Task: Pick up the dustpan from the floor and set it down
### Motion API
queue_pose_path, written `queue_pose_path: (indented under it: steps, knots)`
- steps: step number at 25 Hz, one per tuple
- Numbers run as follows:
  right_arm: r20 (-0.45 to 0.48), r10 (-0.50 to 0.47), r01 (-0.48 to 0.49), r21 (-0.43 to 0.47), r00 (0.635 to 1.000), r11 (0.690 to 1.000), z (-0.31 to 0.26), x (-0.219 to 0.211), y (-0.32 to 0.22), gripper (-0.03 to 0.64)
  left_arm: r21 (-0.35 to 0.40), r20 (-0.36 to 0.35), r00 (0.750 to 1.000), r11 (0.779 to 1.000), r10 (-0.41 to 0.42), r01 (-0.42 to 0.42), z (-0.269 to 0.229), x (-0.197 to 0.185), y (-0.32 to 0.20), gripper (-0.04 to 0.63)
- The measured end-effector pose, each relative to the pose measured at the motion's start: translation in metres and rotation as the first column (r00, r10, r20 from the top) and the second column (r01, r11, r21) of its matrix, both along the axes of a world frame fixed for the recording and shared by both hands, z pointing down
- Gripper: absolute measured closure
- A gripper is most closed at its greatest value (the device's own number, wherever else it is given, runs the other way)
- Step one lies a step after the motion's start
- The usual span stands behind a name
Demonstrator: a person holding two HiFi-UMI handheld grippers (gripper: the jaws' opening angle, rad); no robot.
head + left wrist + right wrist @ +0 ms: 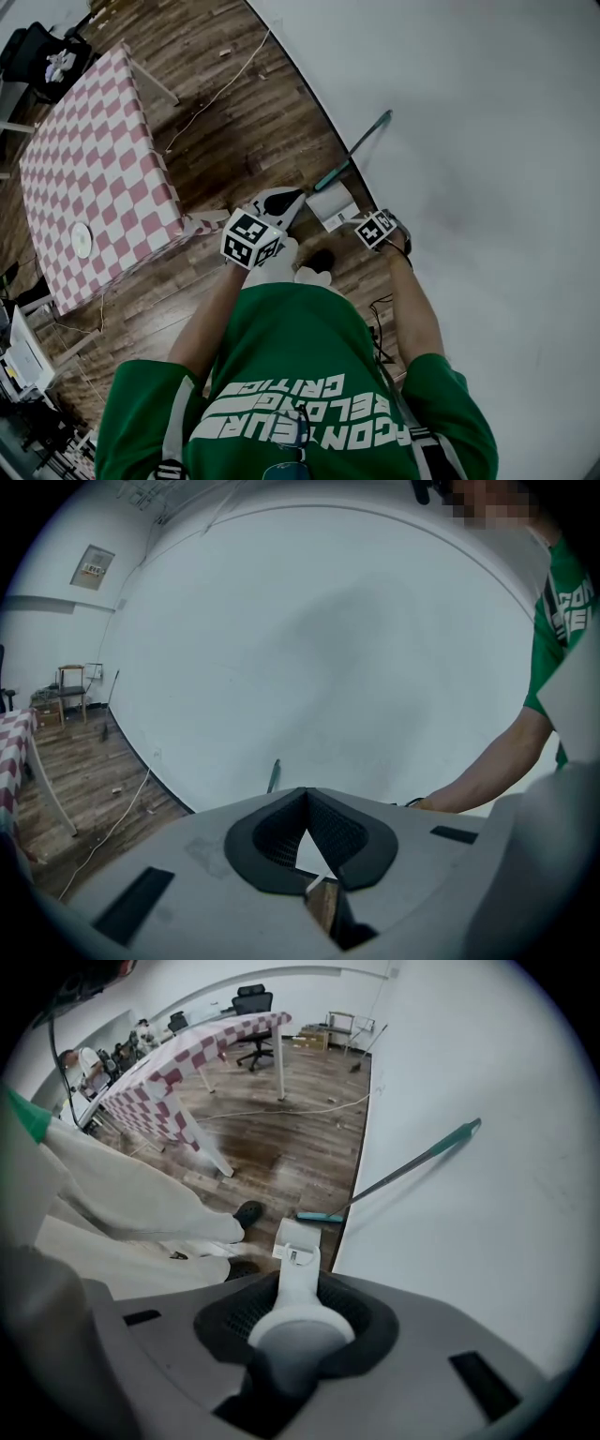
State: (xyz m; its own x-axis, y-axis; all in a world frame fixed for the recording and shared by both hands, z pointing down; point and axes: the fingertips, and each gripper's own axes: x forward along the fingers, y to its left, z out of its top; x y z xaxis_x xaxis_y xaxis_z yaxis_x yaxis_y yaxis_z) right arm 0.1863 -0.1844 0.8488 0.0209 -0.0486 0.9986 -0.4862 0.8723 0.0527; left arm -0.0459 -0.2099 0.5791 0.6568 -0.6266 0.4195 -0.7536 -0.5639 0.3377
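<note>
Dustpan handle (298, 1274), hidden in head view, fills right gripper's (300, 1314) clamped jaws; left gripper (306, 808) closed, empty.

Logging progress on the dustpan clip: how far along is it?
Done: the right gripper is shut on the dustpan by its handle. In hand: the pan is low beside the broom leaning on the wall; I can't tell if it is off the floor. The left gripper is shut and empty. Left: setting the dustpan down.
</note>
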Motion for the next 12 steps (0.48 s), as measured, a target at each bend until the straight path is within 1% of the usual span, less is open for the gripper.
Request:
queue_pose_path:
  steps: [4, 8, 12]
  knots:
    - [0.004, 0.008, -0.008, 0.001, 1.000, 1.000, -0.001, 0.002, -0.001, 0.500, -0.002, 0.000, 1.000, 1.000, 0.007, -0.007, 0.002, -0.008, -0.004, 0.592]
    - [0.012, 0.041, -0.041, 0.000, 0.999, 0.999, -0.005, 0.001, 0.000, 0.500, -0.005, -0.001, 1.000, 1.000, 0.024, -0.024, 0.006, -0.016, -0.008, 0.592]
    - [-0.001, 0.070, -0.070, -0.009, 0.998, 0.997, -0.011, 0.004, 0.006, 0.500, -0.009, -0.007, 0.998, 0.998, 0.057, -0.057, 0.010, -0.021, -0.015, 0.592]
